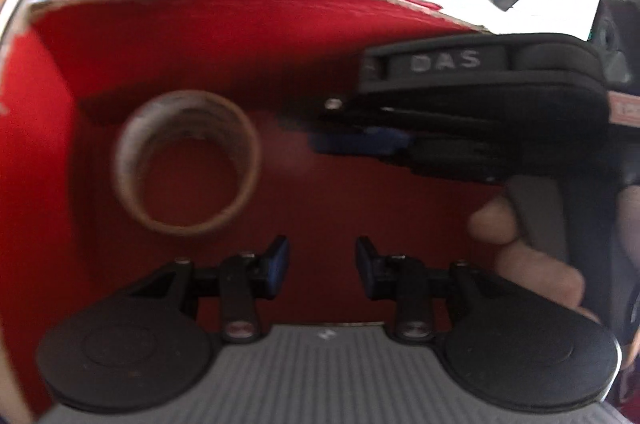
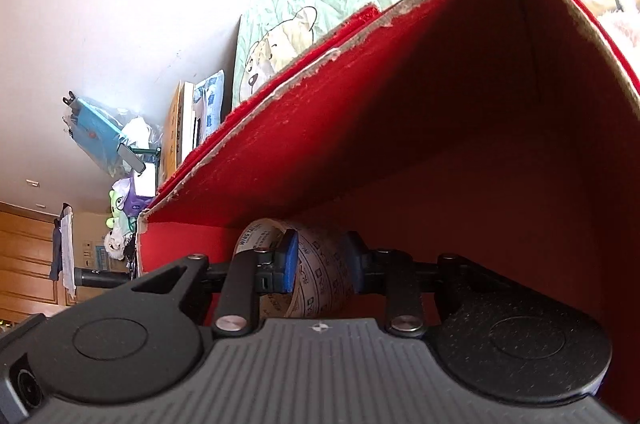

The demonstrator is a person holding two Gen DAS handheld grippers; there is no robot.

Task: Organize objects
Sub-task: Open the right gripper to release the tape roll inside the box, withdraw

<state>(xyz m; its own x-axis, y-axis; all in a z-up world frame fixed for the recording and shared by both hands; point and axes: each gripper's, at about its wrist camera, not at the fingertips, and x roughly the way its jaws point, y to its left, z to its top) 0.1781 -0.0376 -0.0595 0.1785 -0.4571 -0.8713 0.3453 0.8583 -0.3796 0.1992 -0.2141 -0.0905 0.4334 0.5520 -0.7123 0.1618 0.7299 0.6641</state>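
**Tape roll sits in the red box, both grippers over it**

Tape roll (image 1: 187, 162) lies on its side on the floor of the red cardboard box (image 1: 168, 40), its hollow core facing up. Seen from the right wrist, the roll (image 2: 316, 272) sits between the blue pads (image 2: 289, 262) of the right gripper (image 2: 322, 264); whether the pads press on it cannot be told. The left gripper (image 1: 322, 260) hangs above the box floor beside the roll, its jaws at their narrowest and holding nothing. A person's fingers (image 1: 520, 244) grip the right tool's handle.
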